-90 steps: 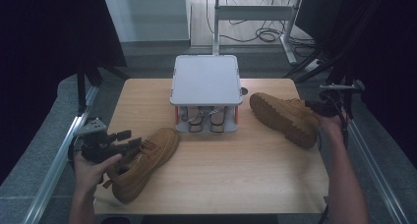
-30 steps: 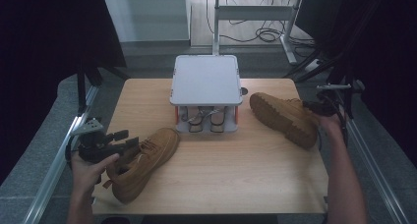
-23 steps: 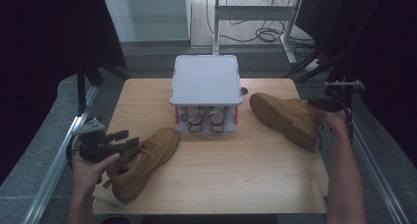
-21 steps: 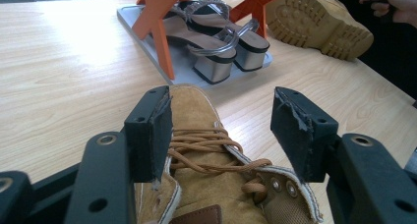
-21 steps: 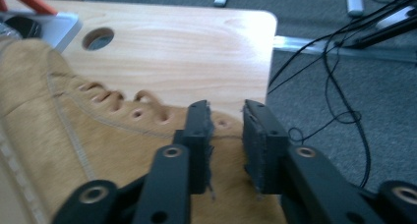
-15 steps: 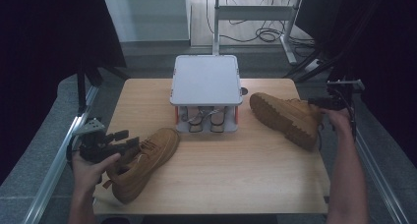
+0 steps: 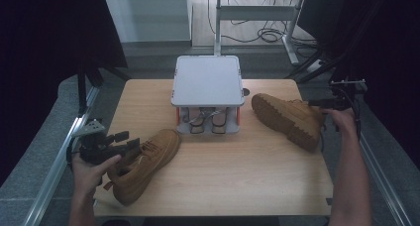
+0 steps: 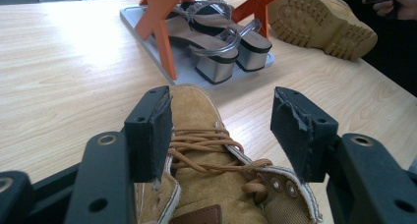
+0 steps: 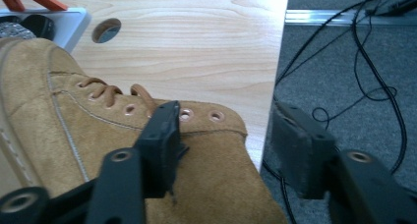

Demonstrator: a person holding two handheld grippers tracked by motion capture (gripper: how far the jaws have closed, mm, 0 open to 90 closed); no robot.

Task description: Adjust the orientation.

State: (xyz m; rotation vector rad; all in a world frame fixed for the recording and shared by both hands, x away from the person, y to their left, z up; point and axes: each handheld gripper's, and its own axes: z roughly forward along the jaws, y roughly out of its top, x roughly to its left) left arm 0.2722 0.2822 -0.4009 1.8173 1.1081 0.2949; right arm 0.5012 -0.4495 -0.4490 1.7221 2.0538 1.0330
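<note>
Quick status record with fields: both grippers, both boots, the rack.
left gripper: open, jaws either side of the left boot's laces
right gripper: open, at the right boot's collar
left boot: upright, near left of the table
right boot: on its side, sole toward the rack
rack: table's far middle, sandals on its lower shelf

tan boots [image 7: 143, 164], orange-legged grey rack [image 7: 208, 82]

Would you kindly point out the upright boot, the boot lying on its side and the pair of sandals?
upright boot [image 7: 143, 164], high view, laced upper.
boot on its side [image 7: 285, 118], high view, sole.
sandals [image 8: 221, 35], left gripper view, insole.
</note>
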